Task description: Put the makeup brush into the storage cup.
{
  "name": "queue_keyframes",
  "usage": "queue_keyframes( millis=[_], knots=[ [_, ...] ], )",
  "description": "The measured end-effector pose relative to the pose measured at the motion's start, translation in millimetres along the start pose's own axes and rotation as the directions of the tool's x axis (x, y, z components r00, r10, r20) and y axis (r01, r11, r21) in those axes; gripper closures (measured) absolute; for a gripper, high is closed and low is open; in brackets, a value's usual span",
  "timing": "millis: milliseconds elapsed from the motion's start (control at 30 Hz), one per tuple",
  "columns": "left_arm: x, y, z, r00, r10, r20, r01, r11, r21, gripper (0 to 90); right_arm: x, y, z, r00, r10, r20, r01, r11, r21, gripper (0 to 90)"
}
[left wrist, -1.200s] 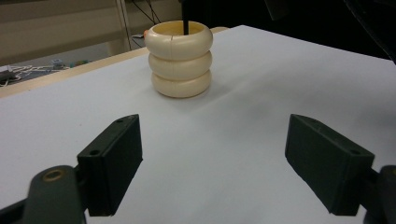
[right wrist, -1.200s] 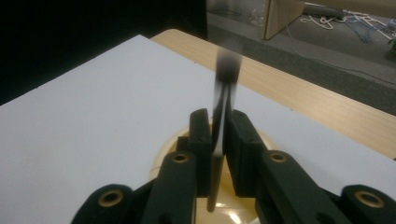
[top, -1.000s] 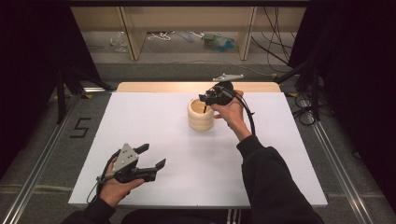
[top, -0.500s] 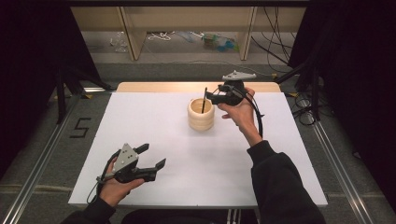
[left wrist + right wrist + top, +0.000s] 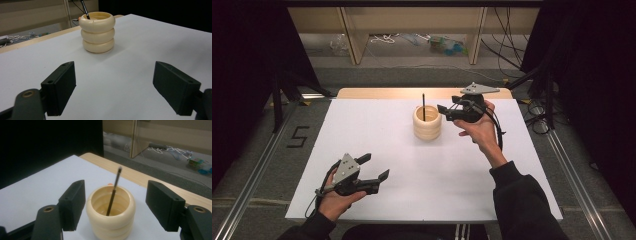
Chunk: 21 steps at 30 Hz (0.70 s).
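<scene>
**Pen in ringed holder, both grippers empty**

Item: cream three-ring pen holder (image 5: 427,123), upright on the white tabletop (image 5: 377,125), toward 12 o'clock of its centre. Contents: one black pen (image 5: 424,106), leaning against the rim. At the holder's 3 o'clock we log the right gripper (image 5: 446,111), just beside it, fingers spread, holding nothing. At 7 o'clock, well apart, we log the left gripper (image 5: 376,167), fingers spread, empty.

Right tongs (image 5: 443,108): moved from directly over the cup (image 5: 427,123) to its right side, now apart from it with jaws spread.
Stick (image 5: 423,106): released, standing in the cup on its own.
Right hand (image 5: 477,127): pulled back rightward.
</scene>
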<state>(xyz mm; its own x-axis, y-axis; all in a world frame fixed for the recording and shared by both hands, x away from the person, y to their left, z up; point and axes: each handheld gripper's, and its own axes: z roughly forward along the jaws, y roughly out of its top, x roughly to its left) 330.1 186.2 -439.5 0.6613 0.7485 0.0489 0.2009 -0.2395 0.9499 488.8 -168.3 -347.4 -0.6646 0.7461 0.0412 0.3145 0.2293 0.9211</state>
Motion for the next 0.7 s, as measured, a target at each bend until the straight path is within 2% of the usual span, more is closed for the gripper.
queue_keyframes(
  millis=[33,67,100,167,200,233,567,633,700],
  knots=[
    [-1.9,-0.6,-0.3,0.9996,-0.027,0.007,0.027,0.9996,0.005,18.6,0.1,0.0,-1.3,1.0000,0.000,-0.003,0.000,1.000,-0.010,32.5],
    [-1.8,-0.5,0.2,0.9996,-0.029,0.007,0.029,0.9996,-0.005,18.6,1.0,0.2,-3.7,0.9999,0.011,-0.007,-0.011,1.000,-0.006,31.6],
    [-0.3,0.0,-0.1,0.9999,-0.010,0.005,0.010,0.9999,-0.007,18.6,0.7,-0.2,-5.2,1.0000,-0.002,-0.004,0.002,1.000,-0.015,30.7],
    [-0.1,0.1,-0.4,0.9999,-0.012,0.005,0.012,0.9999,-0.009,18.6,1.8,-2.7,-8.5,0.9999,0.013,-0.003,-0.013,1.000,-0.023,30.4],
    [-0.4,0.1,-0.5,0.9998,-0.019,0.003,0.019,0.9998,-0.012,18.6,1.0,-4.2,-9.6,1.0000,0.004,-0.003,-0.004,1.000,-0.024,30.4],
    [0.5,0.5,-0.6,1.0000,-0.007,0.003,0.007,0.9999,-0.012,18.6,1.3,-6.2,-10.5,0.9999,0.011,-0.006,-0.011,1.000,-0.019,30.2],
    [-0.1,0.6,-0.8,0.9998,-0.020,0.000,0.020,0.9997,-0.017,18.6,0.8,-19.3,-22.1,0.9999,0.013,-0.011,-0.013,0.999,-0.031,29.3],
    [0.1,0.6,-0.7,0.9997,-0.023,-0.001,0.023,0.9996,-0.018,18.6,1.4,-21.9,-23.8,0.9998,0.018,-0.008,-0.018,0.999,-0.032,24.5],
    [0.2,0.7,-0.6,0.9997,-0.024,-0.001,0.024,0.9995,-0.018,18.6,1.5,-23.3,-25.5,0.9998,0.019,0.000,-0.019,1.000,-0.016,23.6]
  ],
)
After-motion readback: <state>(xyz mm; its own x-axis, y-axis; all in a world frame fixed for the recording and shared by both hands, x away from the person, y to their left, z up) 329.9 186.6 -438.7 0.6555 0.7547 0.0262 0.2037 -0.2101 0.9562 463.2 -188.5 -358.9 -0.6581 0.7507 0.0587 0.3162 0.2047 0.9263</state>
